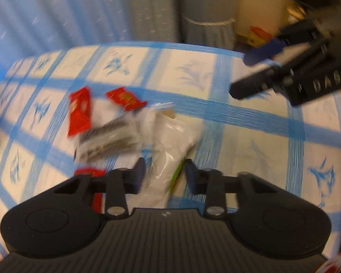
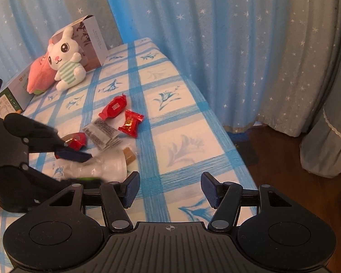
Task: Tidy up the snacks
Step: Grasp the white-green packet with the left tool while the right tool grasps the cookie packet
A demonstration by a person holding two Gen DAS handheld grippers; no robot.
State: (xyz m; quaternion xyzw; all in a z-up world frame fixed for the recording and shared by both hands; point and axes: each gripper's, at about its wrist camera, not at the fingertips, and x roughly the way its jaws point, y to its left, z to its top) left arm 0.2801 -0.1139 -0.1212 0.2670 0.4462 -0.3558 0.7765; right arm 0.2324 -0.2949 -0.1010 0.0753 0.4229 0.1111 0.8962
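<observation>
A clear plastic bag [image 1: 170, 136] [image 2: 106, 166] with a green edge lies on the blue-checked tablecloth [image 1: 250, 136] [image 2: 181, 141]. My left gripper [image 1: 166, 173] [image 2: 88, 168] is shut on the bag's near end; the left wrist view is blurred. Around the bag lie red wrapped candies [image 1: 79, 111] [image 2: 113, 109], a second red candy [image 1: 125, 100] [image 2: 130, 122], a third one [image 2: 77, 141], and a printed sachet [image 1: 109, 138] [image 2: 102, 132]. A brown sweet [image 2: 129, 154] shows at the bag's mouth. My right gripper [image 2: 170, 188] [image 1: 241, 75] hangs open over bare cloth to the bag's right, with nothing between its fingers.
A white plush rabbit [image 2: 66, 63] and a pink plush [image 2: 39, 77] lean against a tall carton [image 2: 91, 38] at the table's far end, beside a flat box [image 2: 13, 93]. Blue starred curtains [image 2: 216, 45] hang behind. The table's right edge drops to a wooden floor [image 2: 284, 159].
</observation>
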